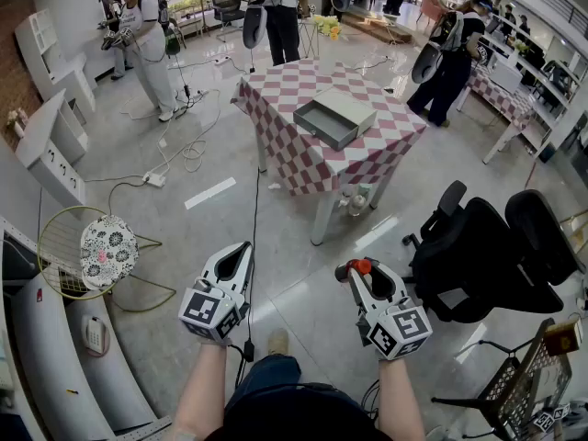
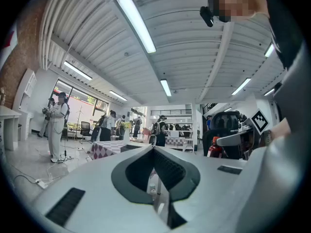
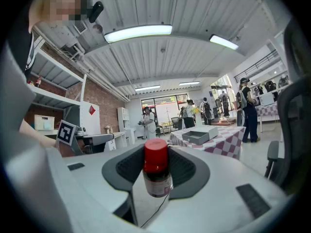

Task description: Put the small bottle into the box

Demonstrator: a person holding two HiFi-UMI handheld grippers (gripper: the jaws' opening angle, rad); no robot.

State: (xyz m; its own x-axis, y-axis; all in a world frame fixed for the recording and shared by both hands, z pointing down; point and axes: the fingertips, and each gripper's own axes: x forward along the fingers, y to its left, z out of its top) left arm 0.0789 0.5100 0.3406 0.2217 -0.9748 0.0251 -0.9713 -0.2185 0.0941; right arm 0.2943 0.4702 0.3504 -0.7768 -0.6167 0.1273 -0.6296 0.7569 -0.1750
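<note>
My right gripper (image 1: 360,270) is shut on a small bottle (image 3: 156,174) with a red cap and a white label, held upright between the pads. Only the bottle's red cap (image 1: 358,266) shows in the head view. The left gripper (image 1: 243,250) is shut with nothing in it; its tips meet in the left gripper view (image 2: 154,150). The box (image 1: 334,118), grey, open and shallow, lies on a table with a red-and-white checked cloth (image 1: 303,159) well ahead of both grippers across bare floor. From the right gripper view the box (image 3: 199,136) is far off, to the right of the bottle.
Black office chairs (image 1: 487,255) stand at the right, close to my right hand. A wire stool with a floral cushion (image 1: 107,251) is at the left. Cables and a power strip (image 1: 154,180) lie on the floor. Several people stand around the room.
</note>
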